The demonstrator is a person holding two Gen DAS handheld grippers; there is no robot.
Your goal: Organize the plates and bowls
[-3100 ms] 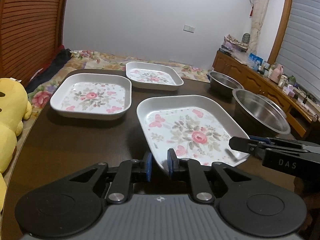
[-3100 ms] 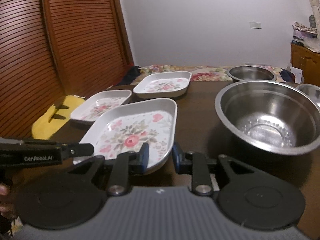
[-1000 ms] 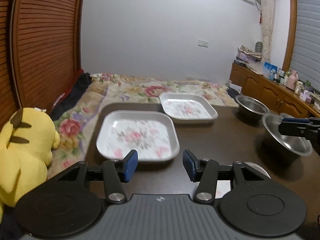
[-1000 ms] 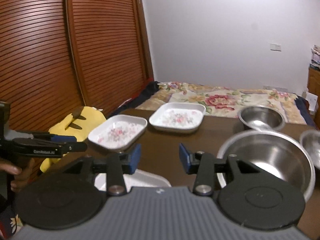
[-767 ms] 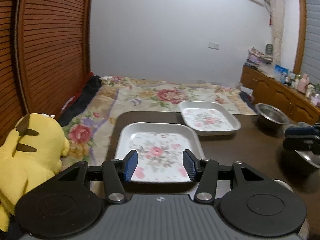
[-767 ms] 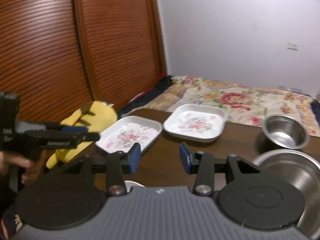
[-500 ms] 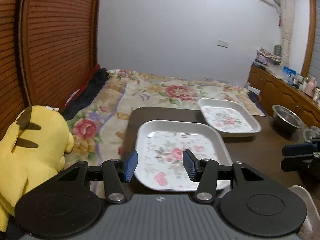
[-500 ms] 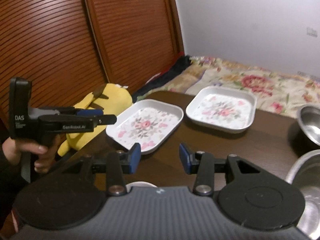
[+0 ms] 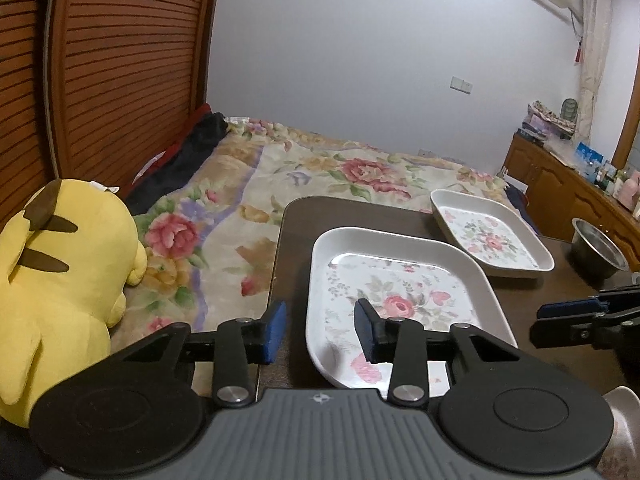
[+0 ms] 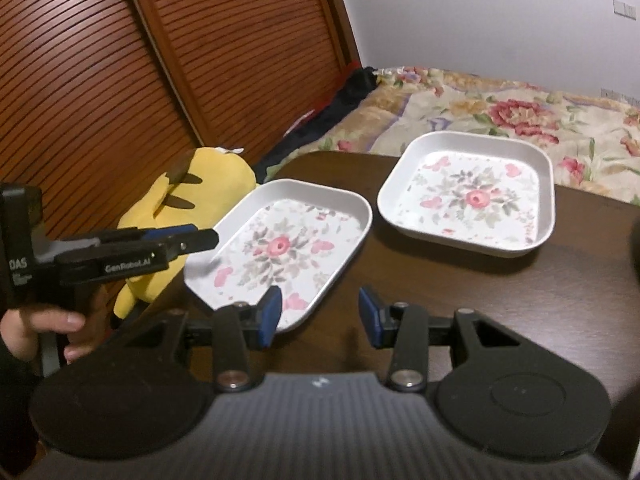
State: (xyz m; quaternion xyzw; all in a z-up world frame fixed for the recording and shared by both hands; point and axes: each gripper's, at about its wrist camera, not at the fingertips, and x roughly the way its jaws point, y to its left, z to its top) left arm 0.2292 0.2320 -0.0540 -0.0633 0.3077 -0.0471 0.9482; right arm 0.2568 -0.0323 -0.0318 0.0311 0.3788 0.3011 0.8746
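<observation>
Two white square plates with pink flower prints lie on the dark wooden table (image 9: 352, 212). The near plate (image 9: 400, 300) (image 10: 288, 244) sits at the table's left edge, the far plate (image 9: 492, 236) (image 10: 472, 196) behind it. My left gripper (image 9: 320, 330) is open and empty, its jaws astride the near plate's left rim; it also shows in the right wrist view (image 10: 192, 242). My right gripper (image 10: 318, 314) is open and empty, just above the near plate's right front corner. Its fingers (image 9: 572, 308) show from the side in the left wrist view.
A steel bowl (image 9: 596, 248) stands at the far right of the table. A yellow plush toy (image 9: 60, 280) (image 10: 188, 208) lies left of the table. A flowered bed (image 9: 320, 168) lies beyond, a slatted wooden wardrobe (image 10: 120, 60) to the left and a dresser (image 9: 560, 184) at right.
Both grippers have opened, let go of the third plate and swung left to the left-hand plate. The big steel bowl has left both views.
</observation>
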